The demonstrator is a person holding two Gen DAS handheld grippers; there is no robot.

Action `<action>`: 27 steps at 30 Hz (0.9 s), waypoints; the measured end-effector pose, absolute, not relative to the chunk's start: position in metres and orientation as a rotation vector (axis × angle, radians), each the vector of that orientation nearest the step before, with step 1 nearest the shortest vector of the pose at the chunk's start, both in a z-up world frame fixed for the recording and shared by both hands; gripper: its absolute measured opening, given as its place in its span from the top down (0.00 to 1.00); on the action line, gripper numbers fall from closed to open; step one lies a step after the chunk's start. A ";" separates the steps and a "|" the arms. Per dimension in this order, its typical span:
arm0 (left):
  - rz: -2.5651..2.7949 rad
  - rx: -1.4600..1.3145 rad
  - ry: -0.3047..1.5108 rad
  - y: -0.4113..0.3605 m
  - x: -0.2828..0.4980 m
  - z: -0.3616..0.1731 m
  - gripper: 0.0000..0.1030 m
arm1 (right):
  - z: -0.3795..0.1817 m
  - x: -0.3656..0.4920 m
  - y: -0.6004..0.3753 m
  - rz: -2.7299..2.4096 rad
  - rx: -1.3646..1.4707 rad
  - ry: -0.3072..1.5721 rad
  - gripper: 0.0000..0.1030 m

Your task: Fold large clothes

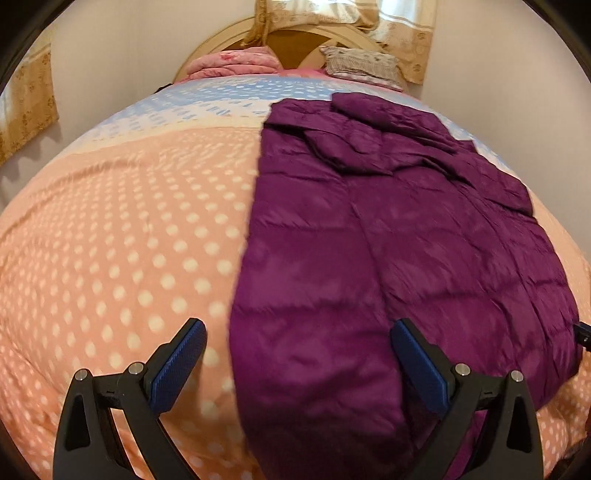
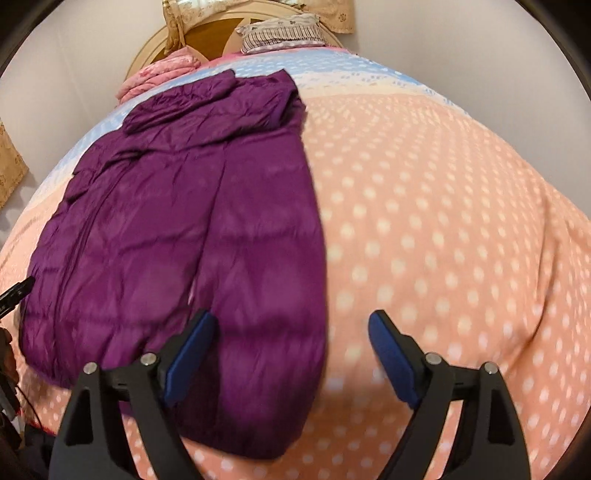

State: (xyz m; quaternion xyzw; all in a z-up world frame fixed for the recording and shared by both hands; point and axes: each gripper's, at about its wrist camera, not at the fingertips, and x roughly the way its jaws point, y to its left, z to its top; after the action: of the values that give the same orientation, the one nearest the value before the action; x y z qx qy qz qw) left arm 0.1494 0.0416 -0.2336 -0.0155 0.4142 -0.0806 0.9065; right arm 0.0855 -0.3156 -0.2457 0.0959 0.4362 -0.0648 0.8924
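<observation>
No readable text, label or number on anything in view.

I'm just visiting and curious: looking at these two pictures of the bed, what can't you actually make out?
- Purple jacket near hem: left view, hidden behind the left tool.
- Jacket's front, zip, inside of fold: turned under in both views.
- Quilting detail: right view, motion blur.
- Dark object: right view, cut off by the edge.
- Bedspread sides: outside both frames.

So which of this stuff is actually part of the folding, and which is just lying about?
Part of the job:
purple jacket, spread on the bed
left gripper, open
right gripper, open

Just lying about:
dotted bedspread under the jacket
pink quilt by the headboard
pillow
curtains
</observation>
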 end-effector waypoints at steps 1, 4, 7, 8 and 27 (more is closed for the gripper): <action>-0.165 -0.034 0.848 0.041 0.145 -0.236 0.02 | -0.248 0.081 -0.312 -0.134 0.193 0.912 0.14; -0.171 -0.055 0.837 0.042 0.138 -0.237 0.08 | -0.251 0.072 -0.306 -0.138 0.189 0.921 0.25; -0.221 -0.053 0.819 0.038 0.130 -0.231 0.46 | -0.247 0.068 -0.306 -0.100 0.209 0.906 0.70; -0.220 -0.023 0.798 0.034 0.127 -0.228 0.66 | -0.245 0.067 -0.306 -0.075 0.220 0.900 0.78; -0.361 -0.113 0.471 0.075 0.052 -0.080 0.95 | -0.103 -0.022 -0.303 0.173 0.247 0.532 0.93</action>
State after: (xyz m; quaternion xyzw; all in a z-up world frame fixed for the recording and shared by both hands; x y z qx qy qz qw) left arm 0.0521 0.0746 -0.0801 -0.0558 0.2317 -0.1778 0.9548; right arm -0.0220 -0.3032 -0.1026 0.1216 0.2621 0.0851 0.9536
